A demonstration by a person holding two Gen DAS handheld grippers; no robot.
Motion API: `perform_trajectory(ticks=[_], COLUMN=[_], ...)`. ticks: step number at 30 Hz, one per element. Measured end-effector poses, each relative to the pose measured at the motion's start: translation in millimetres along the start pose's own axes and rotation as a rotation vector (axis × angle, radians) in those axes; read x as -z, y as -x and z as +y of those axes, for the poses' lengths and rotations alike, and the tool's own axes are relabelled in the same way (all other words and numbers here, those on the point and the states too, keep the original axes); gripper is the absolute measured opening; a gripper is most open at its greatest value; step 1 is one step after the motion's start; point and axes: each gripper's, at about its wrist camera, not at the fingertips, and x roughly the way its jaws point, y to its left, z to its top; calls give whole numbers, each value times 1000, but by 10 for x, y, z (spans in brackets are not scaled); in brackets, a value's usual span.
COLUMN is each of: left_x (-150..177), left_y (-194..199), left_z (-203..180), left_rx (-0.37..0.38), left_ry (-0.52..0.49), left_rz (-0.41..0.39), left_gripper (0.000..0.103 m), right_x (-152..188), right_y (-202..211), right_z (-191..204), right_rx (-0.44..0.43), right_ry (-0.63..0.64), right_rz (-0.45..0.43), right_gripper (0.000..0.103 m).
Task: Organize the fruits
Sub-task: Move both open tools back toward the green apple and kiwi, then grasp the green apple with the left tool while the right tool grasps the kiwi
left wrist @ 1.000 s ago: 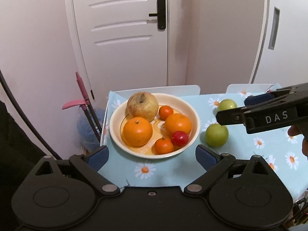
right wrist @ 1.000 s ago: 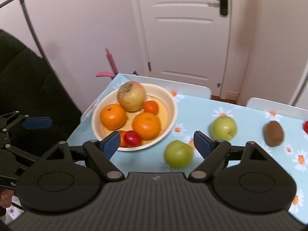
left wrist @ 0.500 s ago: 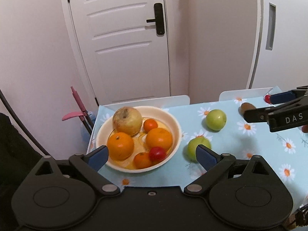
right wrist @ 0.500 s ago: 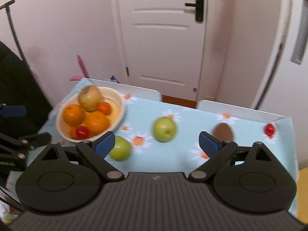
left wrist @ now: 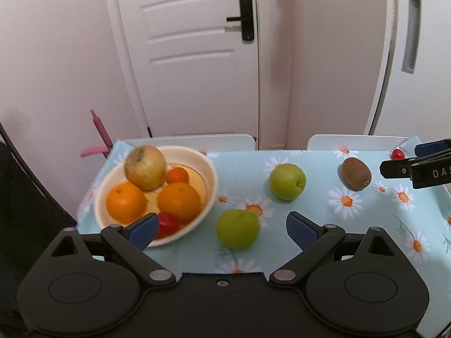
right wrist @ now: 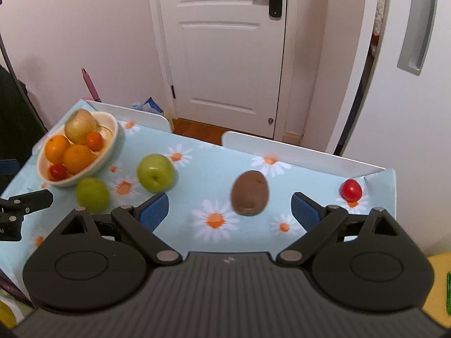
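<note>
We are holding our left gripper [left wrist: 221,229] over the near edge of the table [left wrist: 324,225], which is wearing a blue cloth with daisies. Its blue pads are standing wide apart and nothing is sitting between them. A green apple [left wrist: 238,228] is lying on the cloth just past the gap. A second green apple [left wrist: 287,181] is lying farther back.

We are holding our right gripper [right wrist: 229,211] over the right part of the table. Its jaws are standing as wide as they go, and they are gripping nothing. The brown kiwi [right wrist: 249,192] is lying on the cloth just beyond the gap, and no pad is touching it. A small red fruit [right wrist: 351,190] is sitting near the far right corner.

The cream bowl [left wrist: 210,174] is sitting at the left end of the table. It is holding a big yellow apple [left wrist: 145,167], two oranges [left wrist: 125,202], a small orange fruit [left wrist: 177,175] and a red one [left wrist: 167,224]. The yellow apple is resting on top of the other fruit
</note>
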Motion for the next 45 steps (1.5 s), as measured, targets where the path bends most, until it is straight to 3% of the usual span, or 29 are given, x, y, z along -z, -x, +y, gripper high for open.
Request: perform_trajectory(ticks=[6,13,15,20,22,28,32,40,45], left_x=[93,163,173,183,183,186,209,229,234], left_y=[-333,-703,-781,-926,-954,-928,-889,-852,-834], left_z=[-187,-274,-281,-288,-302,-323,-355,-394,-385], left_rx=[-60,-116,-123,-134,-125,-128,-133,-129,-129], left_ry=[83,80,68,56,47,45,42,45,53], left_rz=[22,49,60,77,81,90,97,99,93], left_gripper=[96,89,79,75,60,59,59,59,59], right_x=[39,98,113,129,133,126,126,115,125], right_y=[-289,-683,-774,-929,-959,-1052,-1094,-1183,-1219], right_z=[-232,-358,-372,-388,-387,-368,-361,-302,-285], right_rx=[-25,-55,-61,-75,-79,-84,-87,-79,-54], right_ry=[8,10,14,15,17,25,25,36,40], right_rz=[7,37,44,54,55,59,68,68,55], right_gripper=[103,103,103,103,103,101,86,80,67])
